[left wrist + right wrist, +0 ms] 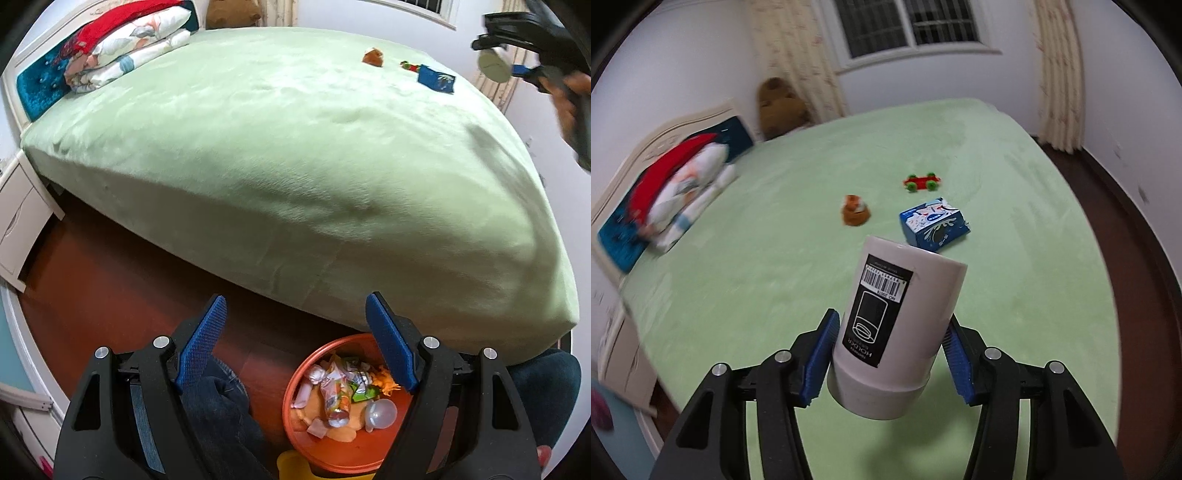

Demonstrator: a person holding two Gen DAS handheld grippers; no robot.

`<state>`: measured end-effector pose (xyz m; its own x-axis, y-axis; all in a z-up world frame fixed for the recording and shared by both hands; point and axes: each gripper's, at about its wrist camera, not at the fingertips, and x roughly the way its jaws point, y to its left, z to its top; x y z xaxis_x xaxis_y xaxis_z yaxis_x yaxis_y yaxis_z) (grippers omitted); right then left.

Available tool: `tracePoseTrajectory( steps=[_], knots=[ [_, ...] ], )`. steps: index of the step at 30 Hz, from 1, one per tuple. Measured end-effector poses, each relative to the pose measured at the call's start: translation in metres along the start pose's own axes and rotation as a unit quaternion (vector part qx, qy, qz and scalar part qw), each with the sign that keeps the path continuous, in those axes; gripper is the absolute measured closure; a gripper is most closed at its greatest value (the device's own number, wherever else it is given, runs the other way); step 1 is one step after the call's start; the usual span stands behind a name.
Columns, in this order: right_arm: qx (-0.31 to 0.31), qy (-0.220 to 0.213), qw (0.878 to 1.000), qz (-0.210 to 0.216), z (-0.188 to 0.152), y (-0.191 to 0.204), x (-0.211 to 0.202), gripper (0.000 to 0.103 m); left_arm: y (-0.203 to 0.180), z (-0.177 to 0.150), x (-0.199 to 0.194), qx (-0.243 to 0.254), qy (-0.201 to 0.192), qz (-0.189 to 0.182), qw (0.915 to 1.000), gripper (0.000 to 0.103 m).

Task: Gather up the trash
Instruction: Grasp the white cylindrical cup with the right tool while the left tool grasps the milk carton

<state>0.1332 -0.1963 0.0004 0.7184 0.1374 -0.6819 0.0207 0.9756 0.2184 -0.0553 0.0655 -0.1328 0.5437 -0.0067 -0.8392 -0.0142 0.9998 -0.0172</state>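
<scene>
My right gripper (888,354) is shut on a white cylindrical holder (897,332) with a black barcode label and holds it above the green bed (775,258). It also shows in the left wrist view (495,64) at the top right. A blue milk carton (934,225), a small brown toy (856,210) and a red toy car (922,182) lie on the bed beyond it. My left gripper (295,332) is open and empty above an orange bin (295,373) full of wrappers, on the floor beside the bed.
Folded bedding with a red cloth (679,192) lies by the headboard. A brown teddy bear (779,107) sits in the far corner. A white nightstand (18,218) stands left of the bed. The person's jeans-clad leg (218,413) is beside the bin.
</scene>
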Motion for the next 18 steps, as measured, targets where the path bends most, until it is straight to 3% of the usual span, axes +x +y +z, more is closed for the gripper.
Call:
tracePoseTrajectory(
  steps=[5, 9, 12, 13, 14, 18],
  knots=[
    [-0.057, -0.024, 0.998, 0.026, -0.042, -0.001, -0.069, 0.050, -0.017, 0.012, -0.005, 0.026, -0.008, -0.002, 0.9996, 0.027],
    [-0.087, -0.037, 0.994, 0.046, -0.079, -0.008, -0.115, 0.050, -0.036, 0.049, -0.005, 0.050, -0.023, -0.028, 0.9981, 0.027],
    [-0.093, -0.035, 0.993, 0.059, -0.100, -0.019, -0.134, 0.050, -0.057, 0.096, 0.003, 0.072, -0.034, -0.115, 0.9902, 0.027],
    [-0.091, -0.035, 0.993, 0.062, -0.103, -0.023, -0.136, 0.051, -0.066, 0.116, 0.008, 0.081, -0.034, -0.158, 0.9835, 0.027],
    [-0.086, -0.034, 0.994, 0.065, -0.107, -0.030, -0.139, 0.051, -0.076, 0.135, 0.013, 0.090, -0.042, -0.176, 0.9793, 0.027],
    [-0.069, -0.029, 0.994, 0.074, -0.115, -0.050, -0.140, 0.051, -0.112, 0.193, 0.026, 0.135, -0.097, -0.191, 0.9675, 0.027]
  ],
)
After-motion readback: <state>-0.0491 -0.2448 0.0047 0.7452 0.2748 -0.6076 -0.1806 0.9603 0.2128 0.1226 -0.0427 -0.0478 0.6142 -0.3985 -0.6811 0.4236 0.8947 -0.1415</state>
